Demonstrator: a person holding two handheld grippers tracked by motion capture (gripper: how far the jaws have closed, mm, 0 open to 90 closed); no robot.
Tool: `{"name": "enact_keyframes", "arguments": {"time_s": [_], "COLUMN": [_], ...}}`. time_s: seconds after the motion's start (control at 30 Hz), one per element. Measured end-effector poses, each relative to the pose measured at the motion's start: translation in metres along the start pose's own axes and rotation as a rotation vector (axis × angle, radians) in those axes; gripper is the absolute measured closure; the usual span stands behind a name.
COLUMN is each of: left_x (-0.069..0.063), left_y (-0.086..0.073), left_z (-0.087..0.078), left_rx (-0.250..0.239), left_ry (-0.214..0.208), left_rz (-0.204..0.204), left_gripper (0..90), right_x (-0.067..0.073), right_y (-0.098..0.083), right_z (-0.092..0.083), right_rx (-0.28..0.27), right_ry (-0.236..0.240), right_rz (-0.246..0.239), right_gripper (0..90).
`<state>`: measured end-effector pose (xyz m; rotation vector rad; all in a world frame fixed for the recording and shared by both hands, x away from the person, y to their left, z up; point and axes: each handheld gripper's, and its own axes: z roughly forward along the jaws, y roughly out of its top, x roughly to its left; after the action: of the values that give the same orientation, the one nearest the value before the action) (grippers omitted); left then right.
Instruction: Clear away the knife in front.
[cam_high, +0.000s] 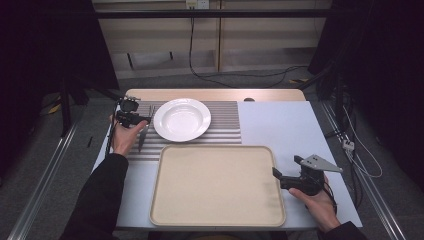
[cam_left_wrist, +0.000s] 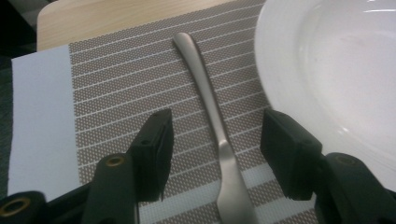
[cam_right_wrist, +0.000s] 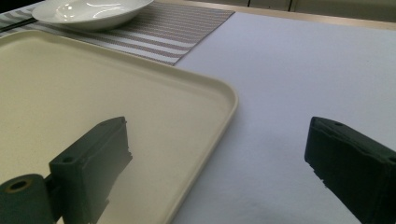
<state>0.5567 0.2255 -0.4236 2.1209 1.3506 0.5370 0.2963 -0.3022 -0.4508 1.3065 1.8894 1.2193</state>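
A: Where is the slim matte-steel fork?

B: Flat on the striped woven placemat, just beside the round white china plate. The left gripper straddles its handle, jaws apart, pads not touching it.

A: The right gripper?

B: Spread wide with nothing between, over the corner rim of the beige plastic tray.

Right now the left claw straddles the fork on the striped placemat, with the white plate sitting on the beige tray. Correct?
Not quite. The white plate sits on the striped placemat, not on the beige tray, which lies nearer the person; the high view shows it. The rest holds: the left claw straddles the fork on the placemat, its pads not touching it.
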Motion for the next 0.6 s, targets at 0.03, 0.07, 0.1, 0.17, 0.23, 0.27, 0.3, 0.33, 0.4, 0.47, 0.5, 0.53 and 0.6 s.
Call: {"name": "enact_keyframes", "arguments": {"time_s": [0.03,0.07,0.1,0.17,0.23,0.27,0.3,0.33,0.4,0.47,0.5,0.53,0.6], "left_x": [0.001,0.001,0.003,0.006,0.007,0.007,0.006,0.006,0.004,0.002,0.002,0.002,0.002], "left_y": [0.002,0.002,0.003,0.004,0.004,0.006,0.006,0.006,0.007,0.006,0.006,0.006,0.008], "left_z": [0.004,0.004,0.009,0.014,0.015,0.019,0.021,0.021,0.025,0.033,0.033,0.035,0.036], "left_rx": [0.003,0.003,0.021,0.036,0.040,0.043,0.045,0.045,0.061,0.084,0.084,0.091,0.092], "left_ry": [-0.006,-0.006,-0.009,-0.024,-0.026,-0.024,-0.025,-0.025,-0.025,-0.025,-0.025,-0.022,-0.015], "left_rz": [-0.002,-0.002,-0.020,-0.038,-0.033,-0.043,-0.036,-0.036,-0.029,-0.025,-0.025,-0.032,-0.035], "left_gripper": [47.3,48.8,48.7,50.2,54.1,54.0,55.3,57.4,57.9,63.0,64.2,65.5,68.9], "right_x": [0.000,0.000,0.000,0.000,0.000,0.000,0.000,0.000,0.000,-0.001,-0.001,-0.001,0.000], "right_y": [0.000,0.000,0.000,0.000,0.000,0.000,0.000,0.000,0.000,0.000,0.000,0.000,0.000], "right_z": [0.000,0.000,0.000,0.000,0.001,0.001,0.001,0.000,0.000,0.001,0.001,0.001,0.000], "right_rx": [0.000,0.000,0.000,0.002,0.004,0.004,0.004,0.004,0.003,0.002,0.002,0.002,0.000], "right_ry": [0.000,0.000,0.001,0.002,0.003,0.003,0.002,0.001,0.001,0.000,0.002,0.003,0.003], "right_rz": [0.002,0.002,0.003,0.001,-0.003,-0.003,-0.002,0.001,0.005,0.008,0.009,0.007,0.005], "right_gripper": [6.2,6.2,6.2,6.2,6.2,6.2,6.2,6.1,6.0,5.9,5.9,5.9,5.9]}}
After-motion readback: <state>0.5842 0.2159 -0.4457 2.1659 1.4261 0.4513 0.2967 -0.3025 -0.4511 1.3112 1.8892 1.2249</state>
